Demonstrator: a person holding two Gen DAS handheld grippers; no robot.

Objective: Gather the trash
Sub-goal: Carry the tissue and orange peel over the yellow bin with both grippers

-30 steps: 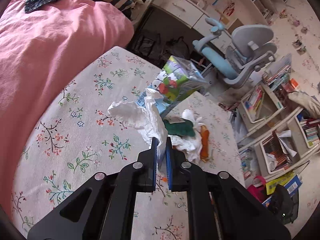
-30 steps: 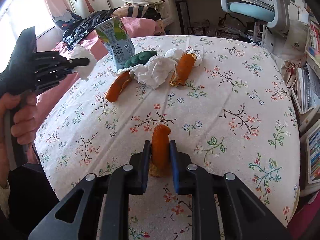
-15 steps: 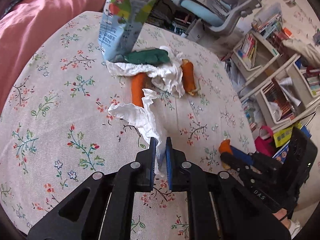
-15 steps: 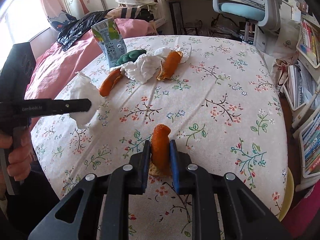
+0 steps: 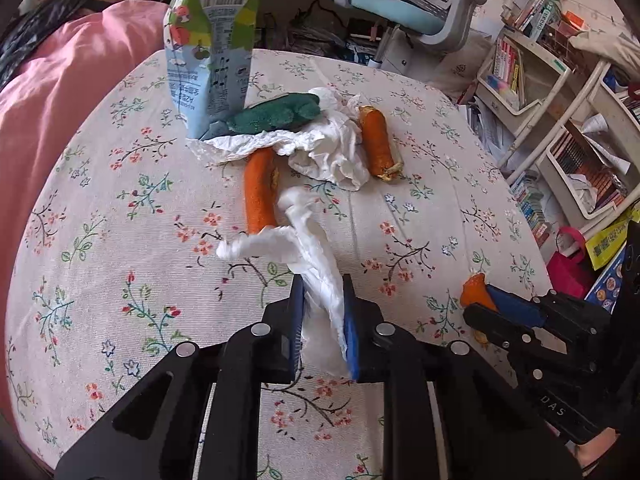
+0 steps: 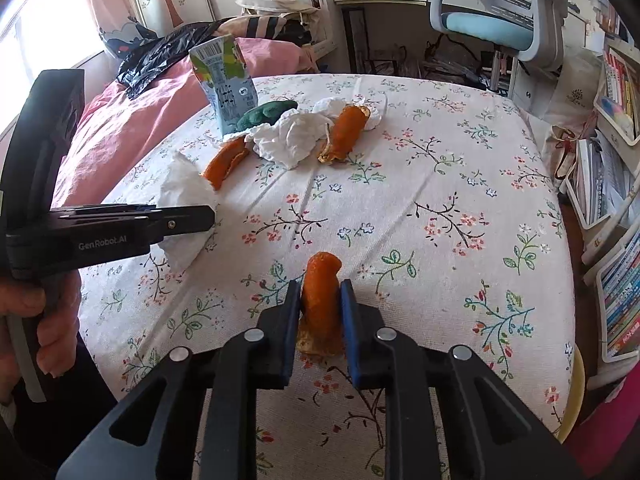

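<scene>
While your left gripper (image 5: 322, 300), jaws just easing apart, has the crumpled white tissue (image 5: 316, 276) loose between them and your right gripper (image 6: 320, 300) clamps an orange peel strip (image 6: 320, 300), the remaining rubbish heap lies straight ahead.

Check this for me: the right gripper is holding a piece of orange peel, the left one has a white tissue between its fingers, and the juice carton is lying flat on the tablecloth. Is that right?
Not quite. The juice carton stands upright, as the left wrist view shows. The rest holds: the right gripper is shut on the orange peel, and the left gripper has the white tissue between its fingers.
</scene>
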